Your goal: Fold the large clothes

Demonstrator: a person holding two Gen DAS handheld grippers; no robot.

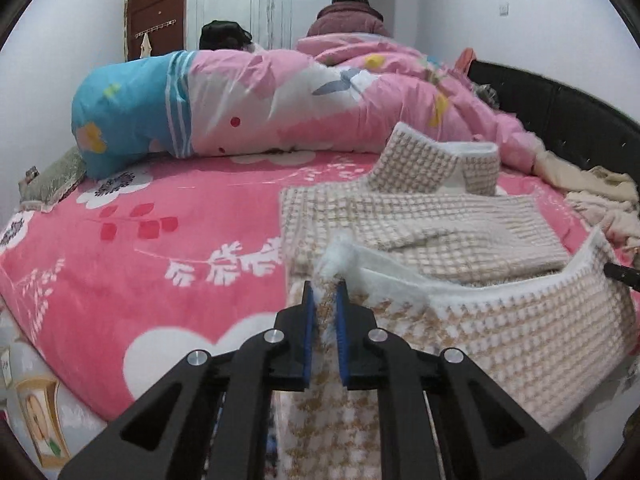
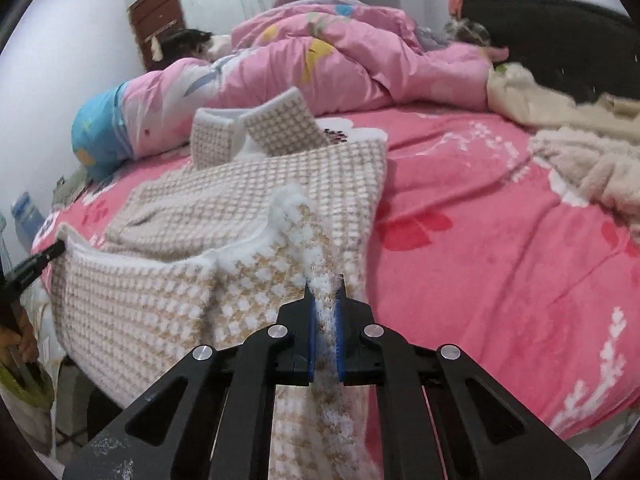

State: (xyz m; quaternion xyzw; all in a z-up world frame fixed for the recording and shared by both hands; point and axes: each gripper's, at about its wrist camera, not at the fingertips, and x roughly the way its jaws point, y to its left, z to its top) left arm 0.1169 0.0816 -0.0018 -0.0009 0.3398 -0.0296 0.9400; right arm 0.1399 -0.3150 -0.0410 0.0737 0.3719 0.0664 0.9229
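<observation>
A beige-and-white checked knit sweater (image 1: 432,216) lies on the pink flowered bed (image 1: 140,240), its collar standing up at the far end. My left gripper (image 1: 325,294) is shut on the left corner of the sweater's fluffy white-edged hem, lifted off the bed. My right gripper (image 2: 325,292) is shut on the other hem corner of the same sweater (image 2: 256,184). The hem hangs stretched between the two. In the right wrist view the left gripper's tip (image 2: 54,250) shows at the far left, and the right one's tip (image 1: 620,272) shows at the left wrist view's right edge.
A rolled pink and blue quilt (image 1: 280,100) lies across the far side of the bed (image 2: 480,220). Cream fleece clothes (image 2: 580,152) are piled at the right by the black headboard (image 2: 560,28). A person (image 1: 352,16) sits behind the quilt, back turned. A hand (image 2: 24,344) shows at lower left.
</observation>
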